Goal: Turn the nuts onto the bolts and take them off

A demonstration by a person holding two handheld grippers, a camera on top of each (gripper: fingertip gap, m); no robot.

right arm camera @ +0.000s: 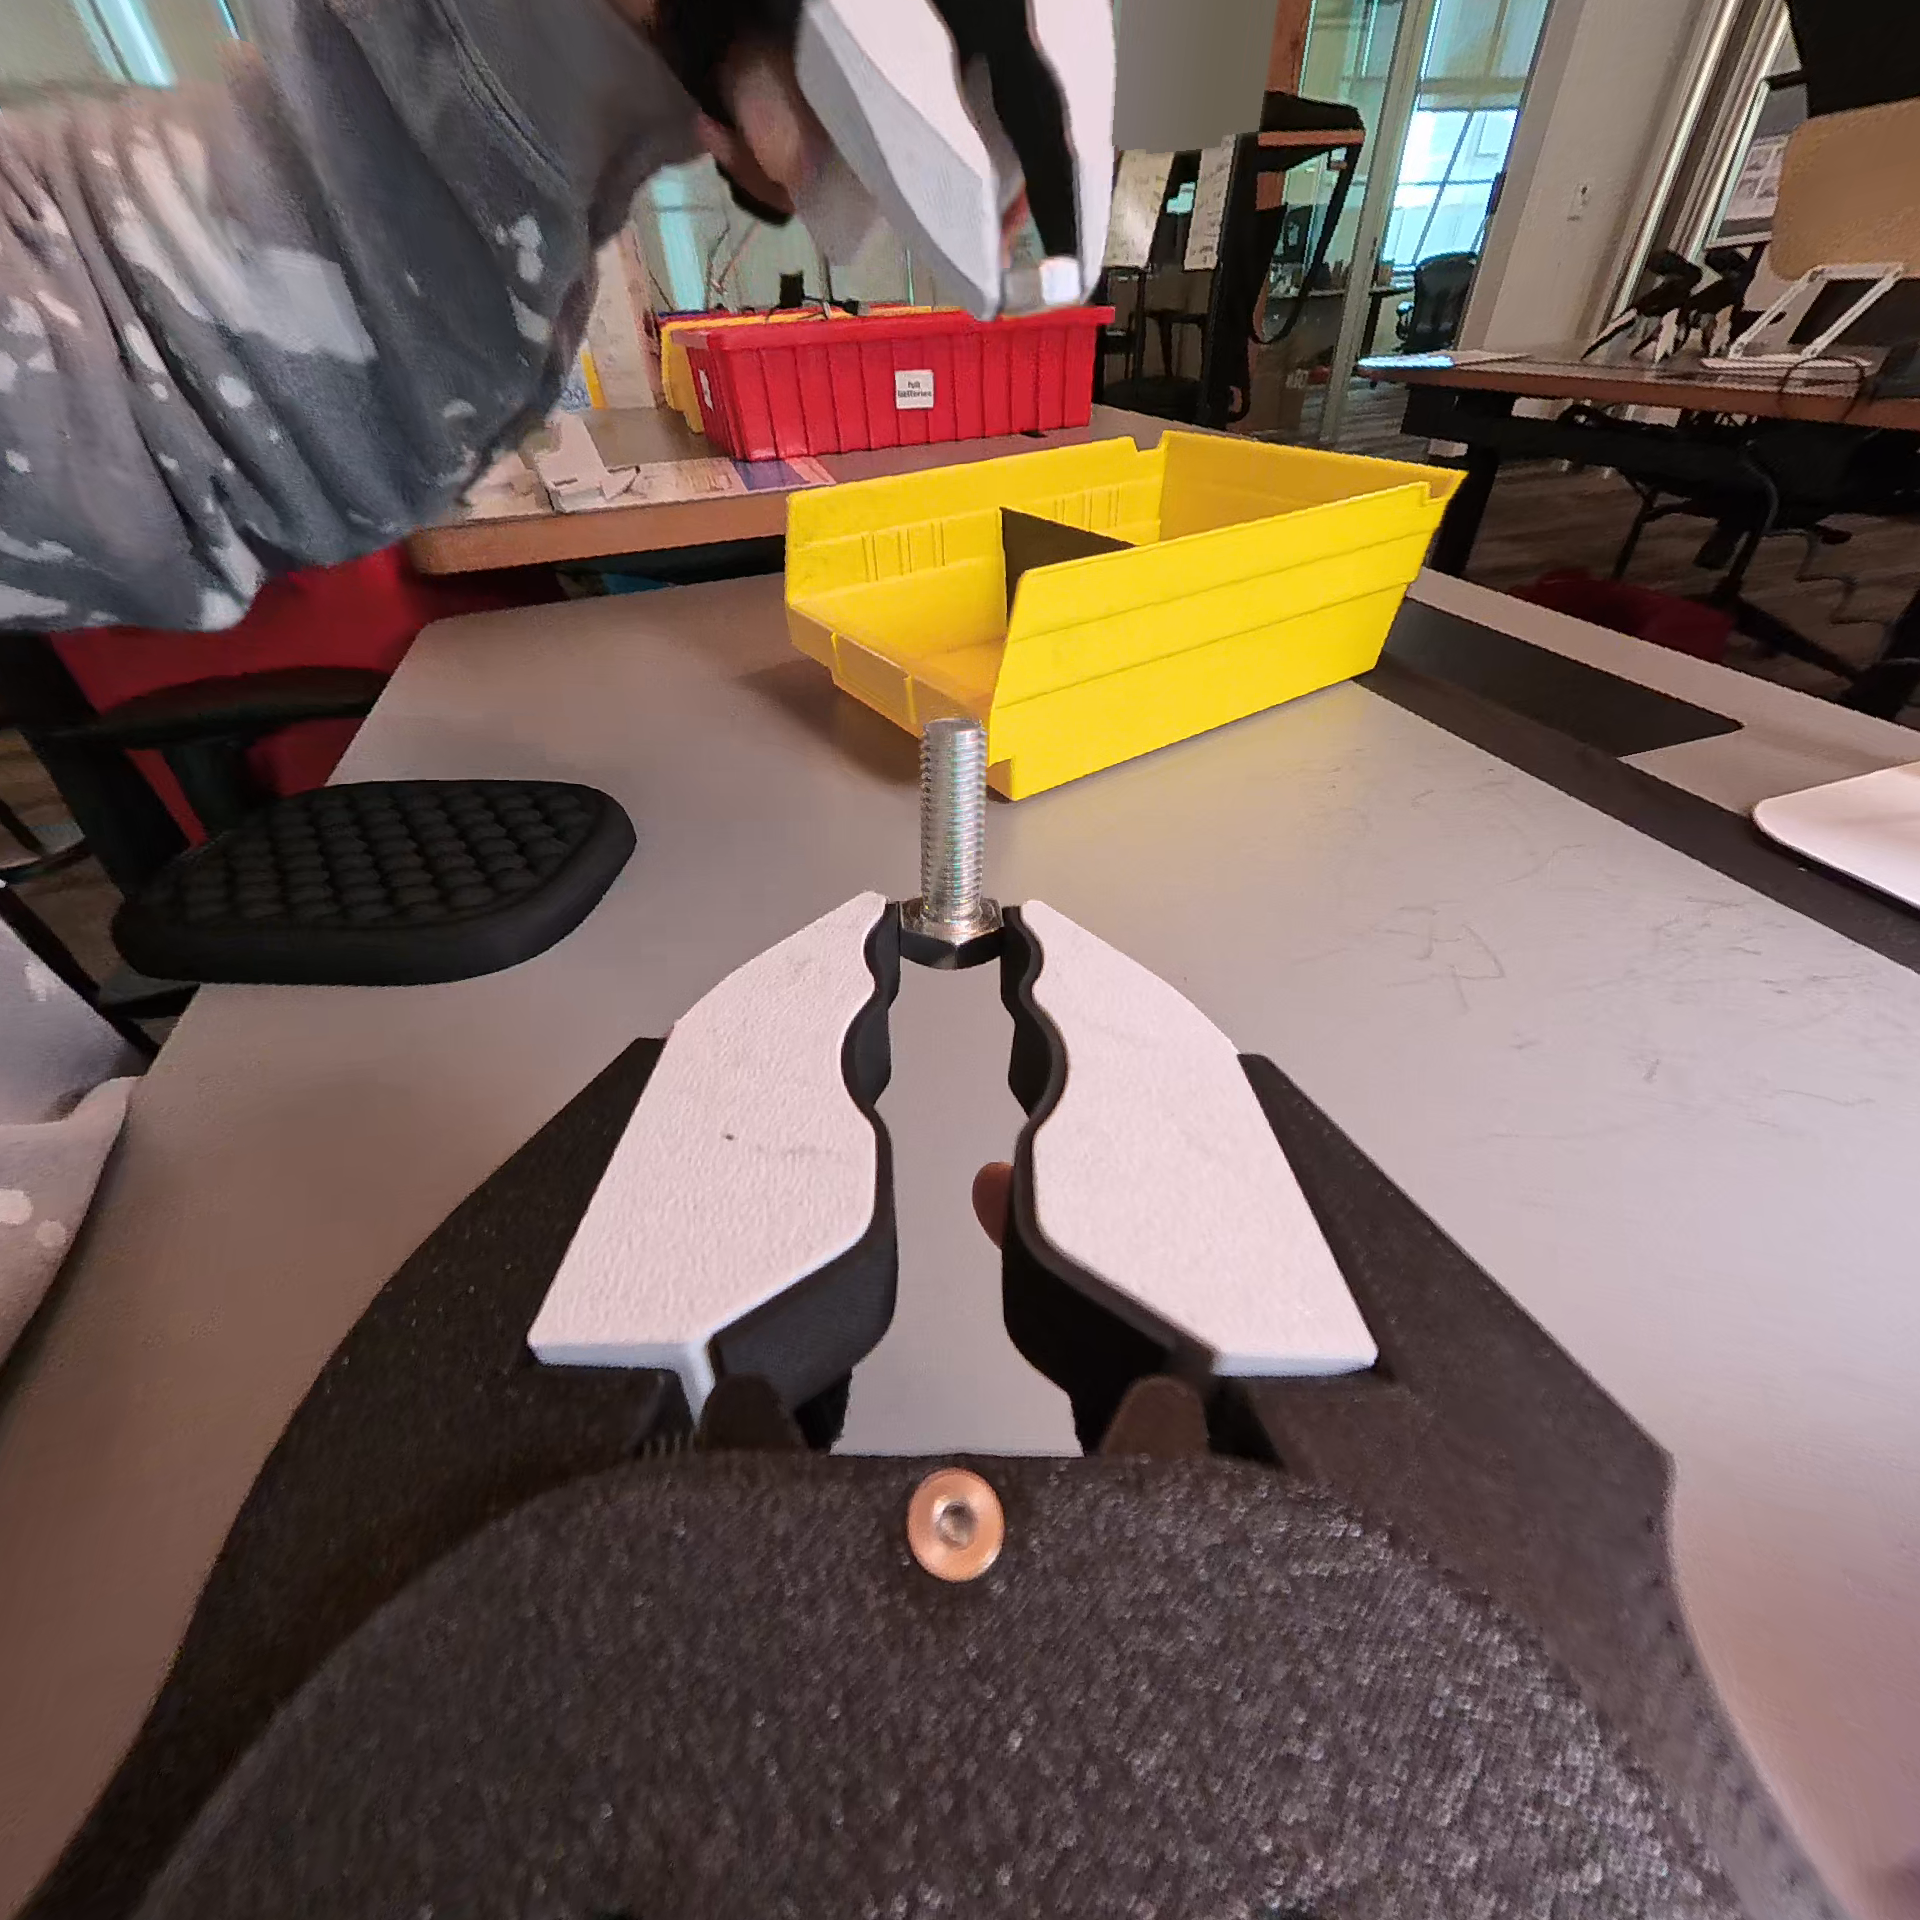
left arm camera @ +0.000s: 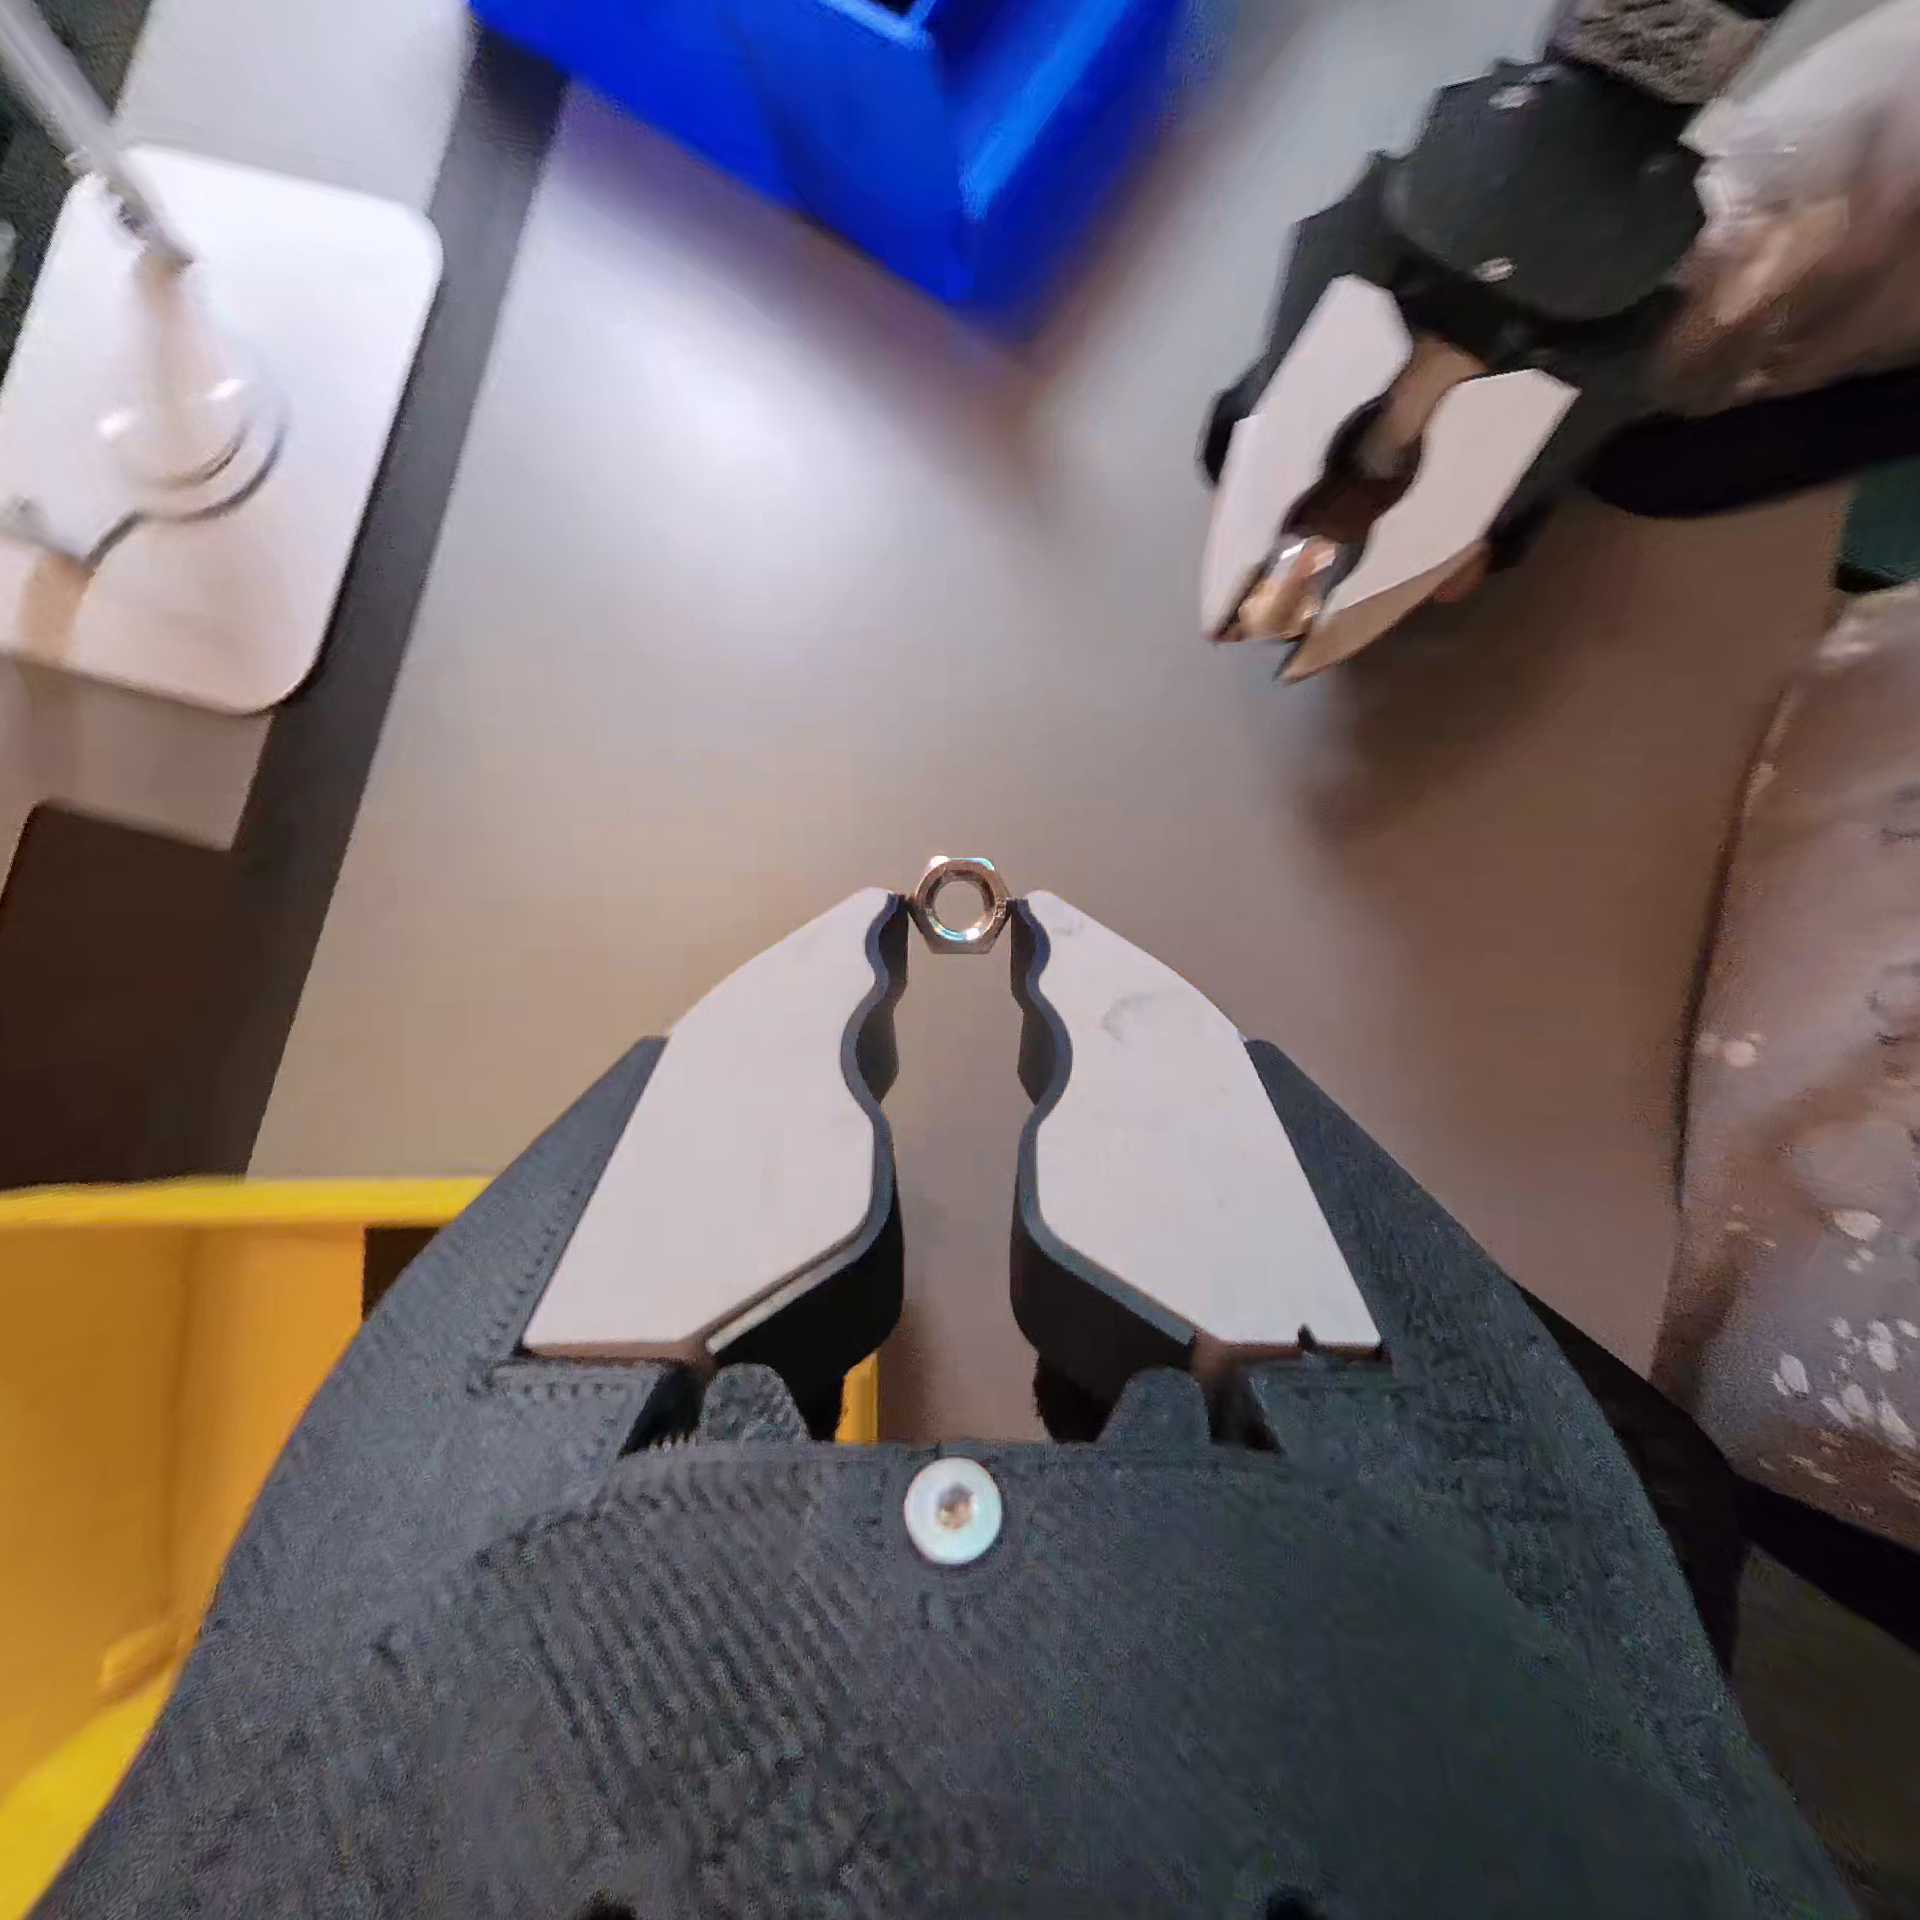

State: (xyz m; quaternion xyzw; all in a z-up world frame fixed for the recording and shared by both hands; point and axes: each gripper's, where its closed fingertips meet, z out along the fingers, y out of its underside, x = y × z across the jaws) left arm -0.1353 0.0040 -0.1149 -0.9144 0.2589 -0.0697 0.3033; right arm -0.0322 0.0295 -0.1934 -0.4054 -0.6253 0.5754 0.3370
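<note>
Right gripper point(right arm camera: 951, 925) first: you have its tips closed on the hex head of the bolt point(right arm camera: 954, 821), threaded shank standing straight up and bare. Likely reason for that pose: head clamped keeps the bolt from spinning, and the upright shank gives the nut a clean way down. Taking the yellow bin point(right arm camera: 1122, 613) as landmark, the bolt sits just in front of the bin's near wall, above the grey table point(right arm camera: 1455, 935); whether the head rests on the table cannot be told.

Left gripper point(left arm camera: 954, 906): narrowly parted, tips pinching the nut point(left arm camera: 956, 902) by its side flats, bore facing the wrist camera, hole unobstructed. Gripping by the flats probably leaves the bore free to drop over the thread. In the right wrist view that same gripper hangs high, above and behind the yellow bin, in front of a red crate point(right arm camera: 894, 379), nut at its tips, blurred.

Nut and bolt are well apart, nothing threaded yet. Judgement: you are at the bring-together step; next move needs the bore lined up over the shank tip and square to it, else cross-threading or a dropped nut.

A blue bin point(left arm camera: 883, 135) lies far side of the table, not involved.
</note>
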